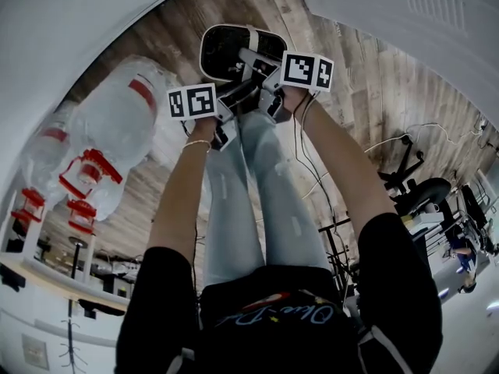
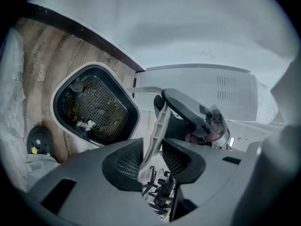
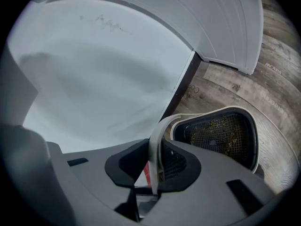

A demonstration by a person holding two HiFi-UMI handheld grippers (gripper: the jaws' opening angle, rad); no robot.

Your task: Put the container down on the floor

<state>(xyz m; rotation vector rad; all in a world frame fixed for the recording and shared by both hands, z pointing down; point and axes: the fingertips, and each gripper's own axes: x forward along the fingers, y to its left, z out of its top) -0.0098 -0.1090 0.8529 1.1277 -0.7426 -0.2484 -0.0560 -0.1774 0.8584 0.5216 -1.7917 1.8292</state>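
Container (image 1: 222,49) at twelve o'clock, low over the wood floor (image 1: 374,84); whether it touches, can't tell. Left gripper (image 2: 151,157): jaws apart, the white handle (image 2: 159,126) running loose between them! At its three o'clock, the right gripper (image 3: 155,161) is clamped on that handle.

My left hand-held gripper (image 2: 153,161) and right hand-held gripper (image 3: 153,166) sit side by side beyond my legs (image 1: 284,201); the container (image 1: 234,49) lies just past them, over the floor (image 1: 366,84); its handle (image 2: 159,121) runs between both pairs of jaws, loose in the left, pinched in the right; a basket (image 2: 96,109) sits inside it; wrapped bottles (image 1: 117,119) lie to its left, an appliance (image 1: 405,14) to its right.
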